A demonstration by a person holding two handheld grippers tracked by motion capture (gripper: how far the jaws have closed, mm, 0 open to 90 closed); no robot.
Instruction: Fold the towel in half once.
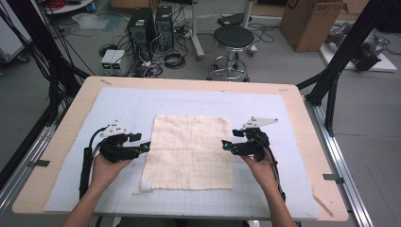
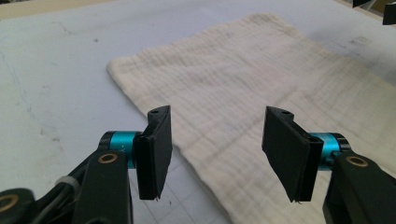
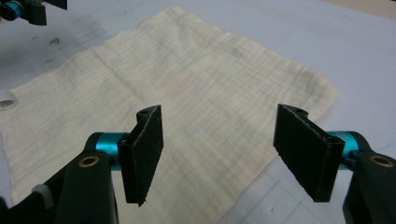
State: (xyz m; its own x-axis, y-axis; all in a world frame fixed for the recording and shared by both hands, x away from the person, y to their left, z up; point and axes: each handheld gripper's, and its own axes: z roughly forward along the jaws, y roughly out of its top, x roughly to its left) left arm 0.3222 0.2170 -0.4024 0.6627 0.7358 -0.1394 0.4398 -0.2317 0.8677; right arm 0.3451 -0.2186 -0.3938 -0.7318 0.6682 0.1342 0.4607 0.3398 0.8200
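Item: cream cloth (image 1: 190,152), one piece, lying flat and spread out on the pale grey gridded mat (image 1: 123,106) that covers the wooden table (image 1: 61,142); roughly square, crinkled weave, with a small white tag at its near left corner. Left gripper (image 1: 144,146), held in the person's left hand (image 1: 107,170): it sits at the cloth's left edge, tips pointing inward toward the cloth; in the left gripper view (image 2: 217,154) its two black jaws stand well apart with nothing gripped, the cloth's edge running beneath and ahead of them, the left pad over bare mat and the right pad above the fabric. Right gripper (image 1: 227,145), held in the right hand (image 1: 261,169): it sits at the cloth's right edge, tips pointing inward, facing the left gripper across the cloth; in the right gripper view (image 3: 219,156) its jaws are likewise spread wide and hold nothing, the cloth lying below and stretching away in front of them, its near corner just under the right pad. Whether either set of pads touches the fabric cannot be told. Beyond the table's far edge: a black round stool (image 1: 232,40), two computer towers (image 1: 150,26), a cardboard box (image 1: 309,23).
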